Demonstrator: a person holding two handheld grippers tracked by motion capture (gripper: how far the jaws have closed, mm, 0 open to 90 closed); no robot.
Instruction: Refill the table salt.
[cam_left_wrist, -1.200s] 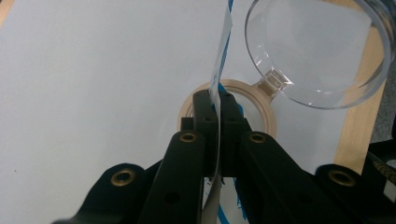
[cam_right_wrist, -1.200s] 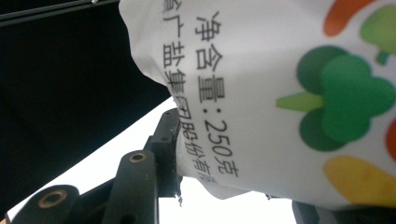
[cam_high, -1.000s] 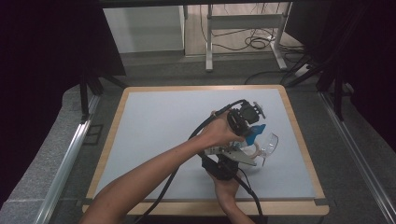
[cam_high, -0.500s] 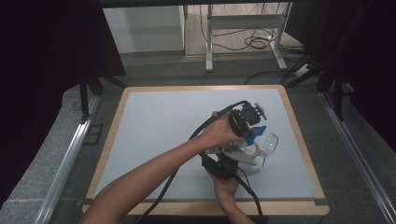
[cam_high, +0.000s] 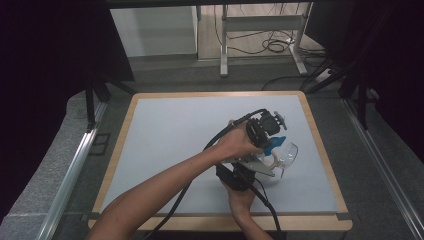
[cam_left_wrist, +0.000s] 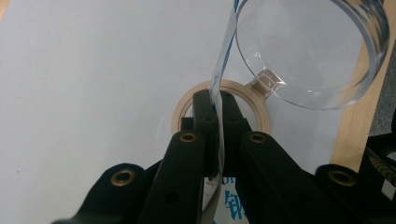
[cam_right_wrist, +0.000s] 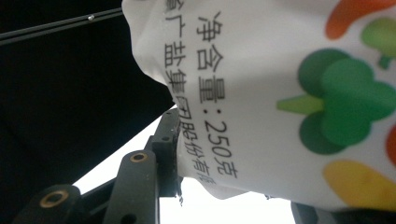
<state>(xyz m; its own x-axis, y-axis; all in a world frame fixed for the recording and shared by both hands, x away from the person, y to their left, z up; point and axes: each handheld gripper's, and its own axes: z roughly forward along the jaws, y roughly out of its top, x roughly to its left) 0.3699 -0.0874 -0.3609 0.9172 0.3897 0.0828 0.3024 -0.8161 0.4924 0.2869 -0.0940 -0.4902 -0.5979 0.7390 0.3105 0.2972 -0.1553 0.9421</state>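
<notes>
A white packet (cam_right_wrist: 280, 84) printed with black characters and coloured vegetable shapes is held by both grippers above the table. In the left gripper view my left gripper (cam_left_wrist: 215, 100) is shut on the packet's thin blue-and-white edge (cam_left_wrist: 219, 93). Below it stand a clear round glass container (cam_left_wrist: 317, 51) and a tan ring (cam_left_wrist: 261, 112) joined to it. My right gripper (cam_right_wrist: 224, 154) is shut on the packet's lower corner; one black finger (cam_right_wrist: 166, 144) shows. In the high view the left gripper (cam_high: 267, 127) is over the container (cam_high: 287, 152), with the right gripper (cam_high: 240, 175) just nearer.
The pale blue table top (cam_high: 175, 135) has a wooden border (cam_high: 320, 145) close to the container's right. Black cables trail from both grippers toward the near edge. Dark curtains and a metal frame (cam_high: 260, 22) stand beyond the table.
</notes>
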